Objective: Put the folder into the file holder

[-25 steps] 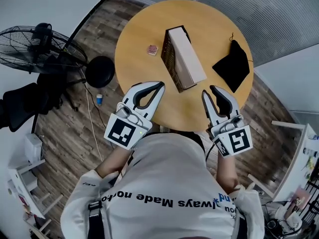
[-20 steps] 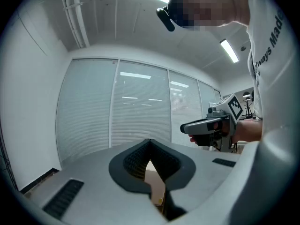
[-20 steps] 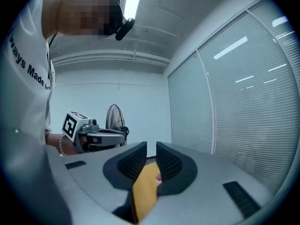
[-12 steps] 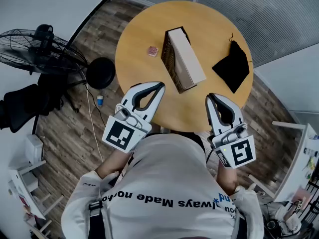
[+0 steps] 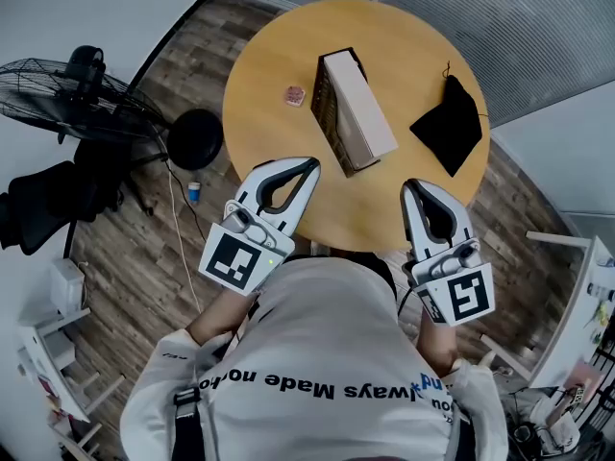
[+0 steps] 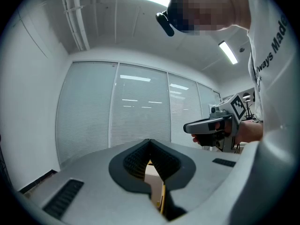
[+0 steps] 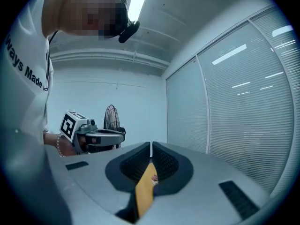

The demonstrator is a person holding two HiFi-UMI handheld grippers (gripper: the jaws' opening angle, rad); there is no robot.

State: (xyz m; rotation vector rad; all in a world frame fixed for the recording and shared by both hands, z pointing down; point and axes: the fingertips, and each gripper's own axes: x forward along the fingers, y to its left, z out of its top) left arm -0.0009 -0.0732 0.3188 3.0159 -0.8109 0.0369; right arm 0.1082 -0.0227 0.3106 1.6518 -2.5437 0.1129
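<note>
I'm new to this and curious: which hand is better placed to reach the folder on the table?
Probably the left. The left gripper ends nearer the folder standing in the file holder; the right gripper, whose jaws have just closed on nothing, sits farther off. Both are shut and empty.

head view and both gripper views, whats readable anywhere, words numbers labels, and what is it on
"lways Made no": black print across the white shirt, upside down in the head view, rest hidden in folds.
"ways Made": same shirt print, in both gripper views.
Blue letters beside it: too broken up to read.
Too small to read: the small pink item on the table.
No letters, square markers only: cubes on the left tool and right tool.
</note>
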